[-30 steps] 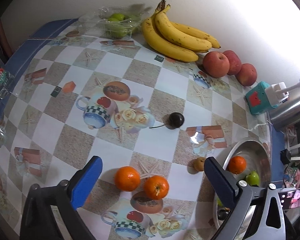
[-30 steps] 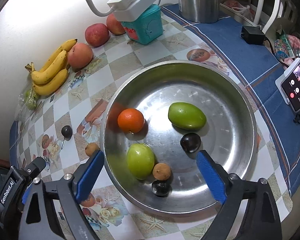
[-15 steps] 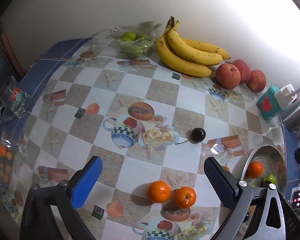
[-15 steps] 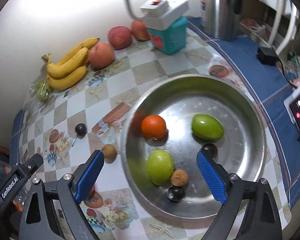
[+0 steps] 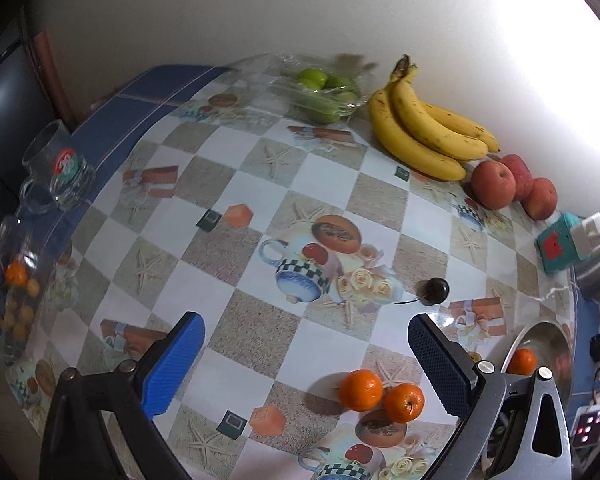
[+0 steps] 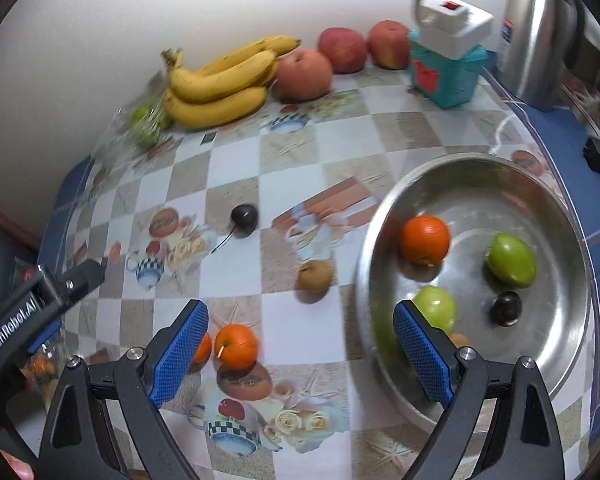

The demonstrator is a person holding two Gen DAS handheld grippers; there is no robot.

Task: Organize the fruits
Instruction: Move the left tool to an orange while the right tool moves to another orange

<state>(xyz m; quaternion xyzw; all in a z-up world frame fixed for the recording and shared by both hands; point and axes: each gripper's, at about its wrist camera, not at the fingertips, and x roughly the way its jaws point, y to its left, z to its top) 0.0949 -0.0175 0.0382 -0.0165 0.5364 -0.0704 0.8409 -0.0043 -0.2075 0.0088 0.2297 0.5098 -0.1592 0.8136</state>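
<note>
The sorting is looking partly done. The metal bowl (image 6: 572, 216) is already holding an orange (image 6: 425, 240), two green fruits (image 6: 511, 259) and a dark round fruit (image 6: 507, 307); something small and orange-brown is peeking out behind the right tool's finger, too hidden to name. Still lying loose on the surface (image 5: 320, 184) are two oranges (image 5: 380, 394) touching each other, a dark cherry (image 5: 434, 291) with its stem trailing, and a small brown fruit (image 6: 315, 277) sitting just beside the bowl's rim. Along the wall, the bananas (image 5: 424, 128), three apples (image 5: 512, 188) and a clear tray of green fruit (image 5: 326, 92) are lined up; whether those are meant to be moved cannot be told.

The left tool (image 5: 306, 360) is hovering with its blue pads spread wide and nothing between them. The two oranges are lying below and near its right finger, low in the gap, and the cherry is sitting just beyond that fingertip. The right tool (image 6: 300, 354) is likewise spread wide and empty. One orange is resting right against the inner side of its left finger, the other is half hidden behind that finger, and the small brown fruit is lying ahead, between the fingers. The bowl is sitting off to its right, partly behind the right finger.
</note>
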